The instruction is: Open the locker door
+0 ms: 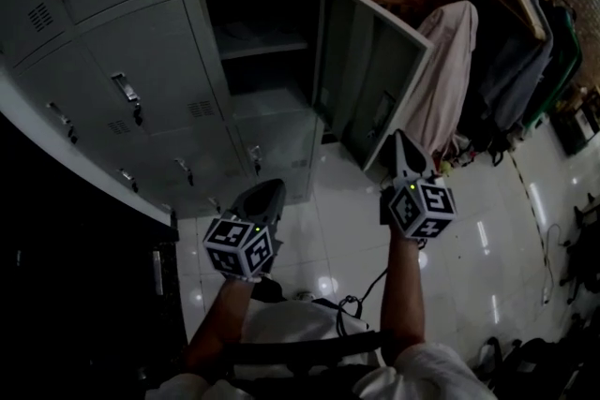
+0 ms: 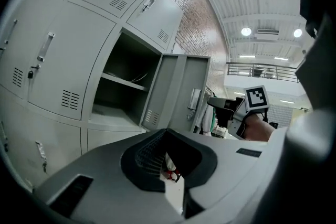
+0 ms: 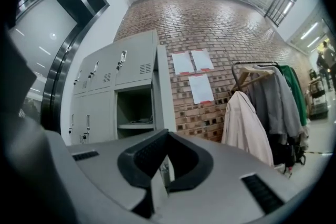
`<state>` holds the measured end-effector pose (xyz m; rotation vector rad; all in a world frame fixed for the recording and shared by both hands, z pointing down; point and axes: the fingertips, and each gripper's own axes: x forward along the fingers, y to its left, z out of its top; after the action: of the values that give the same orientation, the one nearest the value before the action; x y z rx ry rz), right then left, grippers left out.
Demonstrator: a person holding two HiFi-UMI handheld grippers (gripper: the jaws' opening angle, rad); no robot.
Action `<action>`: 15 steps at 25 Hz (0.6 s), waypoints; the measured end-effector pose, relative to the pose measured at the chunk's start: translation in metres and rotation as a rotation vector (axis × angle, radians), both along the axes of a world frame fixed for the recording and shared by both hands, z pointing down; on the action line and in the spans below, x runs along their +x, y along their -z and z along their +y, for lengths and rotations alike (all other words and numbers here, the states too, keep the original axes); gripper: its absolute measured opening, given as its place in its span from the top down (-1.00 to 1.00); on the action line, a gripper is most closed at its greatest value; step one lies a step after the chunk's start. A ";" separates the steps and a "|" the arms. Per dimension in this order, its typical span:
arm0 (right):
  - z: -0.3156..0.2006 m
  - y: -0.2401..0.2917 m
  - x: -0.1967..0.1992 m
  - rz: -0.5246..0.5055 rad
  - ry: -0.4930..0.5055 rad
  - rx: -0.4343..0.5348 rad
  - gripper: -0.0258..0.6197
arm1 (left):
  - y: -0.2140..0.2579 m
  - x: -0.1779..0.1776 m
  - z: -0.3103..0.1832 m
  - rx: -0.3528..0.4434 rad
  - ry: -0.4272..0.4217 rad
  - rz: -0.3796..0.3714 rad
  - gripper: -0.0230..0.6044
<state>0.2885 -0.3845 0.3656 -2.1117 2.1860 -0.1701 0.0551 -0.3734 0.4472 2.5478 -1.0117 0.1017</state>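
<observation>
The grey locker bank (image 1: pixel 141 61) has one compartment (image 1: pixel 267 42) standing open, with a shelf inside. Its door (image 1: pixel 370 75) is swung out to the right, its latch (image 1: pixel 382 112) on the outer face. My right gripper (image 1: pixel 401 140) hangs shut and empty just below the door's lower edge. From the left gripper view the right gripper (image 2: pixel 231 107) sits a little apart from the door (image 2: pixel 178 92). Lower and to the left, my left gripper (image 1: pixel 267 190) is also shut, holding nothing. The right gripper view sees the door (image 3: pixel 163 86) edge-on.
Closed lockers with handles (image 1: pixel 127 94) surround the open one. A clothes rack with a pale coat (image 1: pixel 450 70) and dark garments (image 1: pixel 530 61) stands right of the door against a brick wall. A dark counter (image 1: pixel 75 267) runs along the left. A cable (image 1: pixel 361 295) lies on the glossy floor.
</observation>
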 end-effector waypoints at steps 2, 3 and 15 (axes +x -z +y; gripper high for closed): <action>0.011 0.004 -0.010 0.008 0.035 0.010 0.91 | 0.001 -0.004 0.010 -0.004 0.028 -0.006 0.93; 0.017 0.003 -0.016 0.004 0.061 0.010 0.91 | 0.001 -0.007 0.016 -0.008 0.042 -0.009 0.93; 0.075 -0.110 -0.157 -0.125 0.445 -0.197 0.91 | -0.038 -0.057 0.081 -0.098 0.152 -0.067 0.93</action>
<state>0.1317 -0.3095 0.4752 -1.6049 2.6162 -0.5538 -0.0015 -0.2928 0.4853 2.3848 -1.1914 0.1905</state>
